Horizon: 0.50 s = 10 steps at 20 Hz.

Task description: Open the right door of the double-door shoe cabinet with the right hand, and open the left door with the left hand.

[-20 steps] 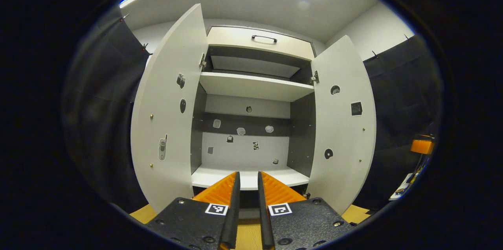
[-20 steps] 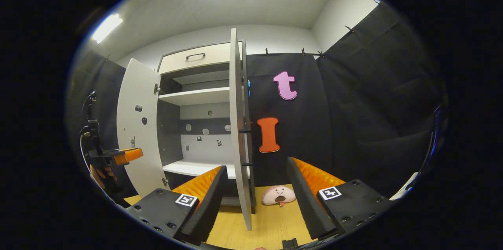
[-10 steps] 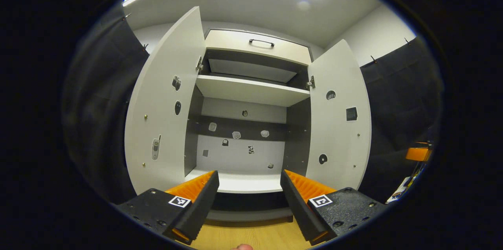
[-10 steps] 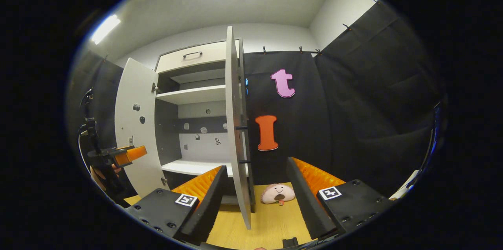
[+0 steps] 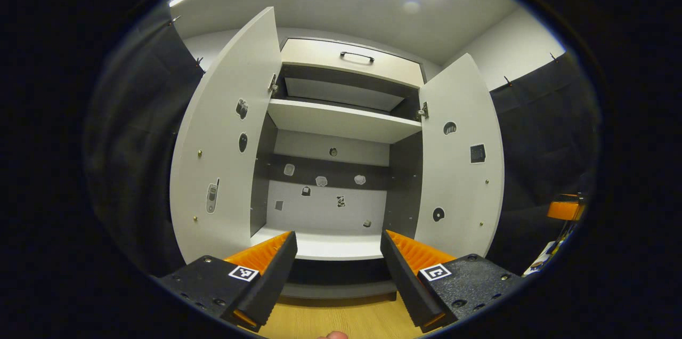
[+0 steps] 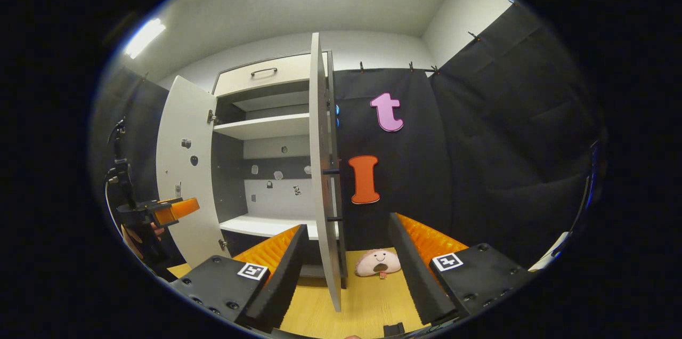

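Left gripper view shows both rigid, light-swinging shoe cabinet doors, left door (image 5: pixel 224 142) and right door (image 5: pixel 461 168), standing open, each hand-held gripper (image 5: pixel 338 269) (image 6: pixel 343 269) spread empty; handles probably outside.

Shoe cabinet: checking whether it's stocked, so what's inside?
The shoe cabinet holds no shoes: two bare shelves and small stickers on its back panel. The top drawer's inside is hidden.

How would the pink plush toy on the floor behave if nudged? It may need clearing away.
The plush toy looks soft and rounded, so it probably squashes, weighs little, and slides on the wooden floor rather than rolling.
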### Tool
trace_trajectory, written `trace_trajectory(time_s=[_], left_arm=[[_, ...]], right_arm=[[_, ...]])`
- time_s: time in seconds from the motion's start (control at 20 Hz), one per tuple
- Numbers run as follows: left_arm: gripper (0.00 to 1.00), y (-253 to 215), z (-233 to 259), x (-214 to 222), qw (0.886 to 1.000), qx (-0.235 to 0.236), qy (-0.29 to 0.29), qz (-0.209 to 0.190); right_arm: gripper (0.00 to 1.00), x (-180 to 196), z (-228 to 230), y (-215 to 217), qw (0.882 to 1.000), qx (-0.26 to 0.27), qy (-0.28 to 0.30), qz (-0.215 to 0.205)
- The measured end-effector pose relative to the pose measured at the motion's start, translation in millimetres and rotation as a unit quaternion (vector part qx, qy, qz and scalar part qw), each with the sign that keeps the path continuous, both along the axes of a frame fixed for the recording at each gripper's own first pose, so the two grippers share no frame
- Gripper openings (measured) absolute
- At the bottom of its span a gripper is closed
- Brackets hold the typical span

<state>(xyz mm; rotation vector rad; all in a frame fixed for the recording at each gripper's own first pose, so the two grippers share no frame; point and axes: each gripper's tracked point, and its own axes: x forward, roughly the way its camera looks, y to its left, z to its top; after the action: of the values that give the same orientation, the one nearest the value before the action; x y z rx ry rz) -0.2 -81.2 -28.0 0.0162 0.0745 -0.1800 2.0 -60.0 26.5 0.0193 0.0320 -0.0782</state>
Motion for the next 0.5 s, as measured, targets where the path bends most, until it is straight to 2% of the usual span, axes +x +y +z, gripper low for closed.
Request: trace_trajectory(time_s=[0.5], left_arm=[[0.94, -4.9, 3.7, -1.5, 1.0, 0.009, -0.011, -0.009]], right_arm=[[0.97, 5.2, -3.0, 1.2, 1.0, 0.004, 0.003, 0.004]])
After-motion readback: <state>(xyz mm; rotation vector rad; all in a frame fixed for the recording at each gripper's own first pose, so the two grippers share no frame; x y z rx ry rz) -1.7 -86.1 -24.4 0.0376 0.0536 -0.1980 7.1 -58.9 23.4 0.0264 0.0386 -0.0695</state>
